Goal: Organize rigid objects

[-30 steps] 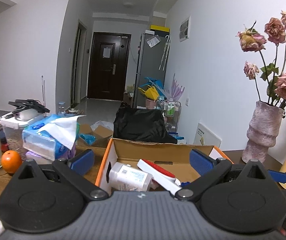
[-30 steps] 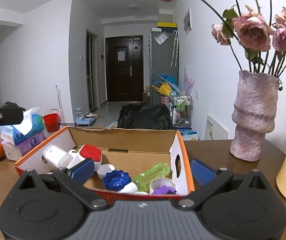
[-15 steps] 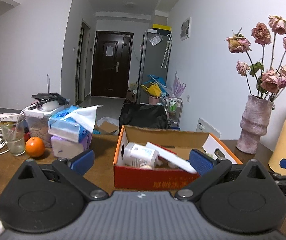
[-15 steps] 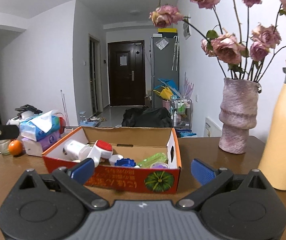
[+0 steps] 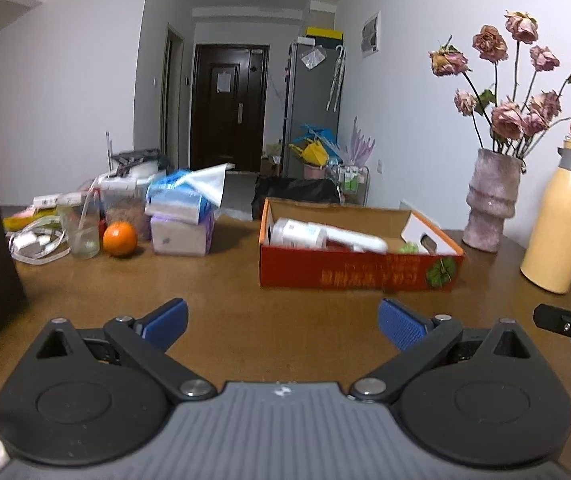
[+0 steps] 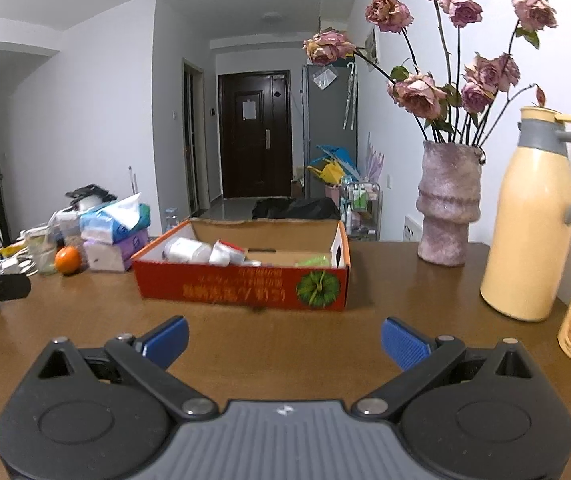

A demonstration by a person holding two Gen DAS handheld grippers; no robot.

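Both grippers, left (image 5: 281,320) and right (image 6: 283,340), hang empty with fingers spread above the table (image 5: 225,288), short of the box (image 5: 359,274). Its bottles (image 5: 299,233) look light, stiff and smooth; each is probably best gripped across its body.

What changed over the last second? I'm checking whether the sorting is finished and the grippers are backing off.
Both grippers pulled back from the cardboard box: the left gripper and the right gripper were over its rim and now hover over bare table in front of it. Nothing was gripped or released. Both stayed open and empty; the box's contents, vase and thermos stayed put.
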